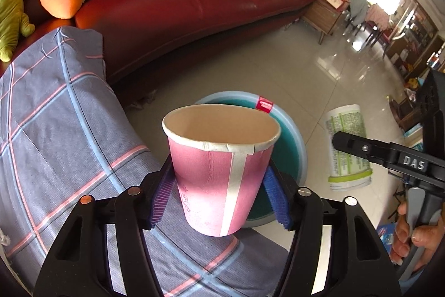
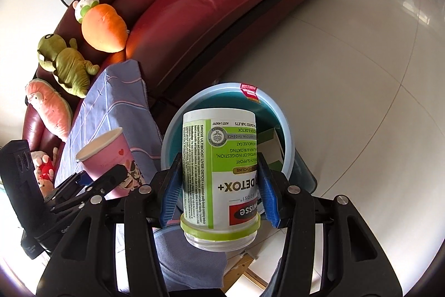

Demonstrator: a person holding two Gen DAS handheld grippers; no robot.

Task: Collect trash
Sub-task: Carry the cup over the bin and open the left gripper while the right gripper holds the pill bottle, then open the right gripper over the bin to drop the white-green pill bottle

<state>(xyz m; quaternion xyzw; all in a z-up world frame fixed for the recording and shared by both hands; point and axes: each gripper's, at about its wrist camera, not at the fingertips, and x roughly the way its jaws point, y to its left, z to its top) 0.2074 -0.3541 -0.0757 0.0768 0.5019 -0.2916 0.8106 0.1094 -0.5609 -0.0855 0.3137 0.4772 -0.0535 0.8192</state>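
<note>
Two pieces of trash are in the air at once, both brought over the blue bin (image 1: 292, 135) that stands on the floor in front of the red sofa (image 1: 194, 4). The left tongs (image 1: 219, 194) carry a pink paper cup (image 1: 214, 174), upright with its mouth up, its body between the blue pads (image 1: 274, 196); it hangs at the bin's near edge, partly above a checked cloth (image 1: 55, 130) draped beside the bin. The pads sit at the cup's sides with the cup resting between them, so I judge it held, though loosely. The right tongs (image 2: 219, 191) are clamped on a white and green supplement bottle (image 2: 219, 171), held upside down with its neck toward the camera, directly above the bin's opening. A green and white carton (image 2: 271, 146) already lies inside the bin.

Both things seem held over the bin so that letting go drops them straight in. The bottle looks better placed for that; the cup probably needs to travel a little further over the rim, or it may fall on the cloth.
</note>
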